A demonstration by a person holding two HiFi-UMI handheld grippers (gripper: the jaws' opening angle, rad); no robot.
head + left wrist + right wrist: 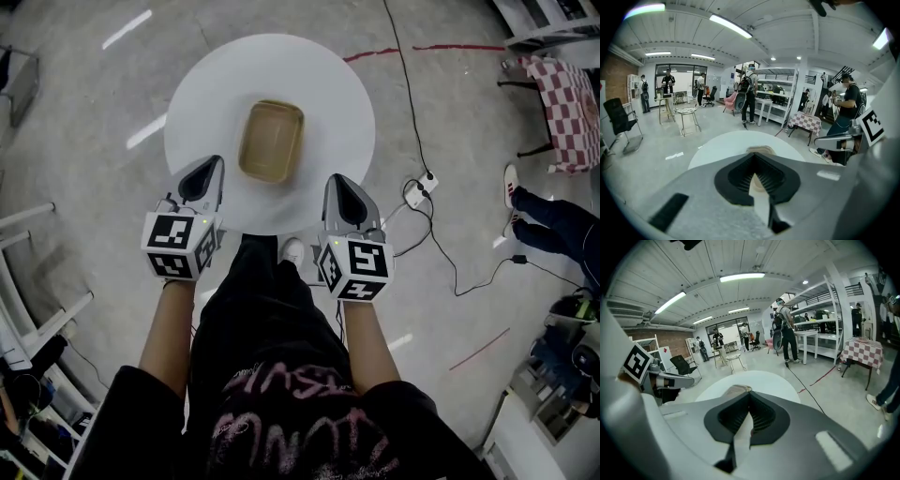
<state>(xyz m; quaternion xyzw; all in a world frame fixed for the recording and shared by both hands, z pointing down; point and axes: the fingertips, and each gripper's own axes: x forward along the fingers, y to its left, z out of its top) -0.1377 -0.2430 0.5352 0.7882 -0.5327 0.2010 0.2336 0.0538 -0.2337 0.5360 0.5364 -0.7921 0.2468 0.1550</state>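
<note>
A round white table [216, 84] stands on a grey floor, and a shallow tan rectangular tray [271, 141] with rounded corners lies near its middle, its long side running away from the person. It looks empty, though the head view is too dim to be sure.

The left gripper [216, 161] hovers over the table's near left edge, just beside the tray's near left corner and apart from it. Its own view shows the black ribbed pads meeting at the tips [753, 154] with nothing between them.

The right gripper [335, 179] hangs over the near right edge, near the tray's right side without touching it. Its jaws are likewise closed tip to tip on nothing [749, 393].

A white power strip [419, 190] with a black cable lies on the floor to the table's right.
</note>
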